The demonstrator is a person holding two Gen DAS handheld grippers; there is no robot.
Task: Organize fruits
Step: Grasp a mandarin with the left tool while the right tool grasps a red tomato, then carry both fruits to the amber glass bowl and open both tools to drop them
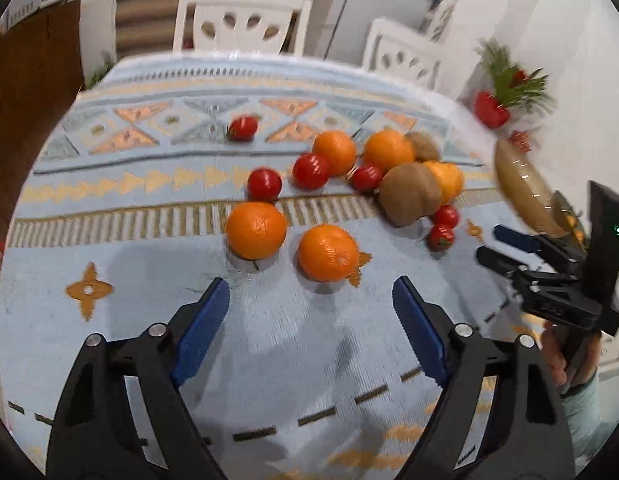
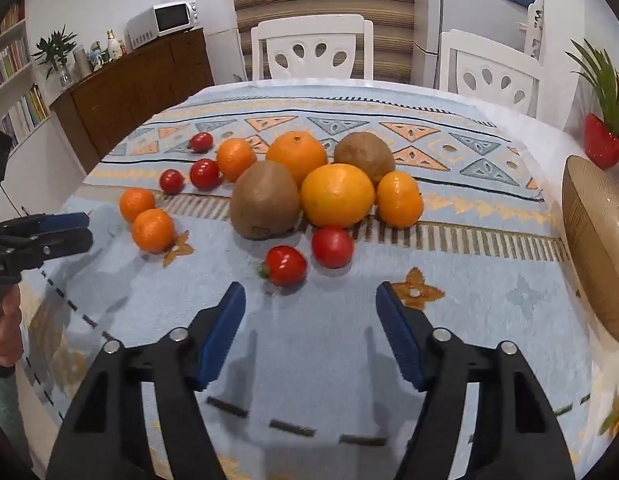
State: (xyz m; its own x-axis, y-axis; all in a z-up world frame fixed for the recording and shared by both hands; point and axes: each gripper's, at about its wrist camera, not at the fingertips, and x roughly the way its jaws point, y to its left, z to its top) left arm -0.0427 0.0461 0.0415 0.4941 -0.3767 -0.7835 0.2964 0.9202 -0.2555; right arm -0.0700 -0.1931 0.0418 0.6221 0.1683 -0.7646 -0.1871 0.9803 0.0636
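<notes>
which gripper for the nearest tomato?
Right. The right gripper is open with the stemmed tomato just ahead of its fingertips. The left gripper, also open, faces two mandarins.

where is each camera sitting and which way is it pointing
Left wrist: on the left tongs, open, facing across the table at two mandarins; the right tongs and a hand show at right.
Right wrist: on the right tongs, open, facing tomatoes and a kiwi; the left tongs show at left.
Shared: the fruit pile, the patterned cloth, white chairs, wooden bowl.
</notes>
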